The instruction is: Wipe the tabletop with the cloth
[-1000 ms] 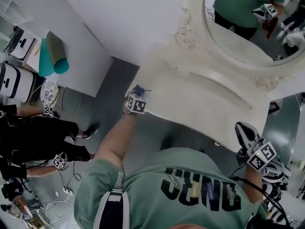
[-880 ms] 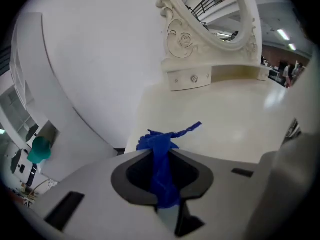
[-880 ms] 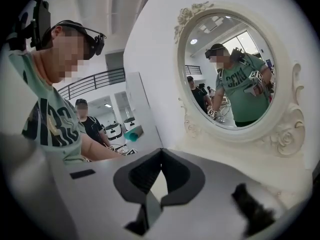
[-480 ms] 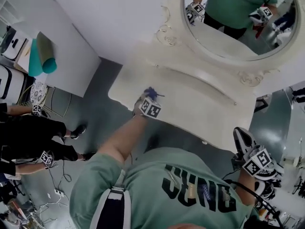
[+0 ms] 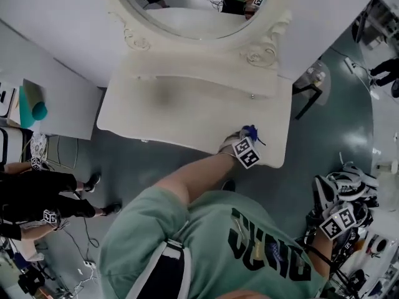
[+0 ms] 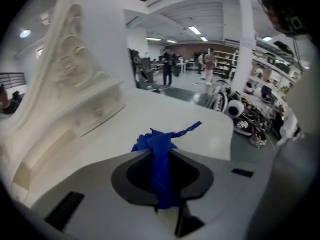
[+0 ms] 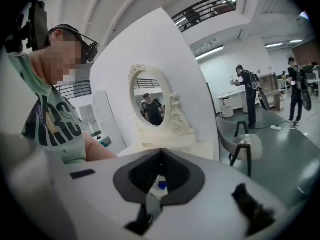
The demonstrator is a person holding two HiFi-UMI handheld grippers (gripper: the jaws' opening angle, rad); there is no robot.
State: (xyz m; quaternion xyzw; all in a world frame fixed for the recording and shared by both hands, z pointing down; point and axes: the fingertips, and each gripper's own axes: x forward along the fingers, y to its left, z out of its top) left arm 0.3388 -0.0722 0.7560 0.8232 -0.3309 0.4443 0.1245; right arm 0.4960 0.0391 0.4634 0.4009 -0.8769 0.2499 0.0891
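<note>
The left gripper is over the near right corner of the white tabletop, just right of centre in the head view. Its jaws are pinched tight on the blue cloth, whose bunched end pokes out ahead of them over the surface. The right gripper hangs off the table in the lower right of the frame, jaws closed together and empty. An oval mirror backs the tabletop at the top.

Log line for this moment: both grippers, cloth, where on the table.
step: wipe | left gripper: shut on blue cloth, at tabletop right front corner | right gripper: shut, empty, held off the table
</note>
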